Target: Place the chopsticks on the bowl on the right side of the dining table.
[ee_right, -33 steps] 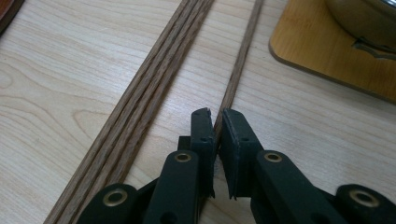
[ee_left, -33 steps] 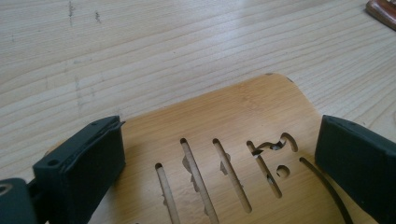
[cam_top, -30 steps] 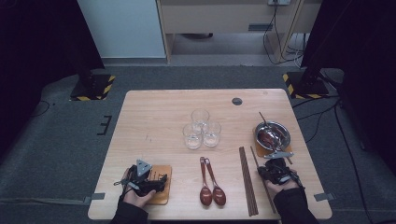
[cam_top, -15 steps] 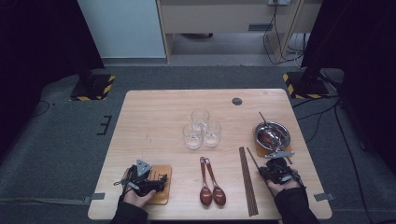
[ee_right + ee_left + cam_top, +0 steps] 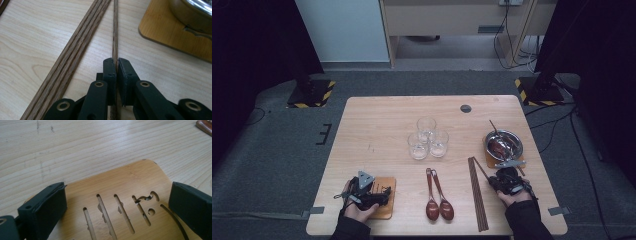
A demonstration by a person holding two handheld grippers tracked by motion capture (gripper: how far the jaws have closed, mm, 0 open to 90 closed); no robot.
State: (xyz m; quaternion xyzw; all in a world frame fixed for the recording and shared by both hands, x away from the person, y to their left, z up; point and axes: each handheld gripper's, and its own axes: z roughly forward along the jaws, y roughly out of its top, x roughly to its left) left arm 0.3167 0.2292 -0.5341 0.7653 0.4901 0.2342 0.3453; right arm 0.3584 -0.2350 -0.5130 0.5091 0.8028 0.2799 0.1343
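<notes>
My right gripper (image 5: 116, 63) is shut on a single dark wooden chopstick (image 5: 115, 30) that runs away from the jaws along the tabletop. In the high view that right gripper (image 5: 501, 178) sits at the front right, beside a bundle of chopsticks (image 5: 477, 192) lying lengthwise. My left gripper (image 5: 117, 202) stands open over a slotted wooden coaster (image 5: 130, 187), one jaw on each side of it. From above, the left gripper (image 5: 372, 192) rests on this coaster (image 5: 387, 200) at the front left.
Three clear glasses (image 5: 428, 137) stand clustered mid-table. Two dark red spoons (image 5: 438, 197) lie side by side at the front centre. A metal bowl (image 5: 504, 144) with a chopstick in it sits on another wooden coaster (image 5: 172, 37) at the right. A round grommet (image 5: 466, 108) marks the far edge.
</notes>
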